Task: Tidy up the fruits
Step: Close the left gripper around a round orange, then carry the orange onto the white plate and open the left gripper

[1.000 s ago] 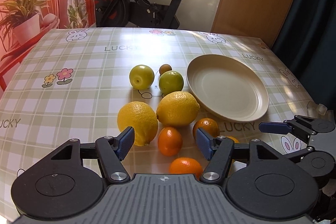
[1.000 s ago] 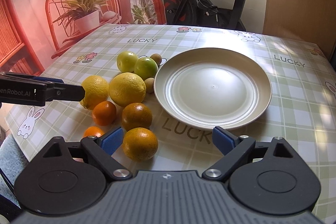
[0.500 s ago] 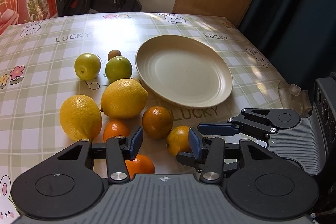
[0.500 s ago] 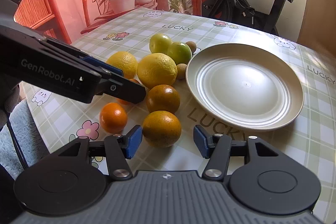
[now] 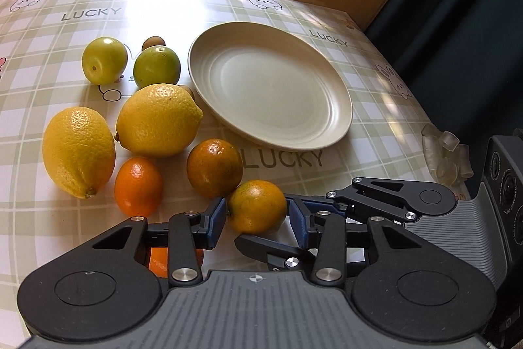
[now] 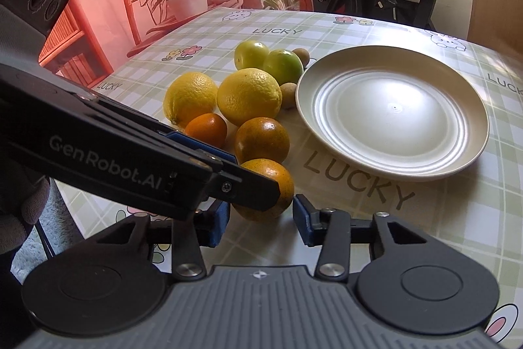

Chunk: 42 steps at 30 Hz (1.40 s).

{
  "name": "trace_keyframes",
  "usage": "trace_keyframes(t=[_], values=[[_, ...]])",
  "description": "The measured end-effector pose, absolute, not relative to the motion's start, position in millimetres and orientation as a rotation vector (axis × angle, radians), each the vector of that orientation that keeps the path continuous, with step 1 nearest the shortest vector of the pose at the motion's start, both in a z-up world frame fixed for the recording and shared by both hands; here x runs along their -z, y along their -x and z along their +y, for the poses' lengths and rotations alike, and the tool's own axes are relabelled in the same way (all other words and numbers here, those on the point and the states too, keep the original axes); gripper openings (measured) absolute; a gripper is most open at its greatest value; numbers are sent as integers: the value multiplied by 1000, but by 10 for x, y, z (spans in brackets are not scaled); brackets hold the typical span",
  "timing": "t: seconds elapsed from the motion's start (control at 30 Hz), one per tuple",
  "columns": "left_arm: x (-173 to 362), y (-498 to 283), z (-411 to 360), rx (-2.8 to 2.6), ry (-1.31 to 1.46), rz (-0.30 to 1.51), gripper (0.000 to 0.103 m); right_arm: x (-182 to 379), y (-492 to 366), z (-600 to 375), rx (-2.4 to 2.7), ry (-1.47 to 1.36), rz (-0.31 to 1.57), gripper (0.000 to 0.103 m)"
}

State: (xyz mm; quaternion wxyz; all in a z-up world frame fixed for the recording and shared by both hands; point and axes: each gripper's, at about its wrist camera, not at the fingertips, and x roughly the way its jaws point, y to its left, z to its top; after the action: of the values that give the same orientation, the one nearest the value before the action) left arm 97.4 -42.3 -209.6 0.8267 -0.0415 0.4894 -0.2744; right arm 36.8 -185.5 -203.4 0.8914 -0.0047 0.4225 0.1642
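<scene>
The nearest small orange (image 5: 256, 206) lies on the checked tablecloth, just short of the empty cream plate (image 5: 340, 120). My left gripper (image 5: 257, 218) is closing, and both blue pads touch the orange's sides. The right gripper's fingers (image 5: 261, 246) reach in from the right around the same orange. In the right wrist view the right gripper (image 6: 261, 218) is also closing; the orange (image 6: 278, 182) sits at its tips with thin gaps to the pads. The left gripper's fingers (image 6: 255, 188) cross over the orange's left part.
Two lemons (image 5: 78, 149) (image 5: 158, 120), two green fruits (image 5: 104, 59) (image 5: 157, 67), two more oranges (image 5: 214, 167) (image 5: 139, 182) and a small brown fruit (image 5: 152, 41) lie left of the plate. Crumpled clear plastic (image 5: 444, 156) sits at the table's right edge.
My left gripper swung right and dropped onto the nearest orange, its jaws narrowing onto it. The right jaws narrowed around the same orange, and the left gripper now reaches across it.
</scene>
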Motion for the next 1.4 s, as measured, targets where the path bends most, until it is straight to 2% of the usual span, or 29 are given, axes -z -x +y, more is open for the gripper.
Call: trace_keyframes(t=[0.47, 0.77, 1.4], values=[[1876, -993, -706, 693, -15, 922, 43, 1841, -269, -1946, -256, 4, 845, 44], [1725, -1429, -821, 645, 7, 877, 43, 1646, -651, -2053, -217, 46, 797, 44], [1994, -2046, -699, 535, 44, 925, 44, 1895, -1388, -1975, -230, 67, 815, 44]])
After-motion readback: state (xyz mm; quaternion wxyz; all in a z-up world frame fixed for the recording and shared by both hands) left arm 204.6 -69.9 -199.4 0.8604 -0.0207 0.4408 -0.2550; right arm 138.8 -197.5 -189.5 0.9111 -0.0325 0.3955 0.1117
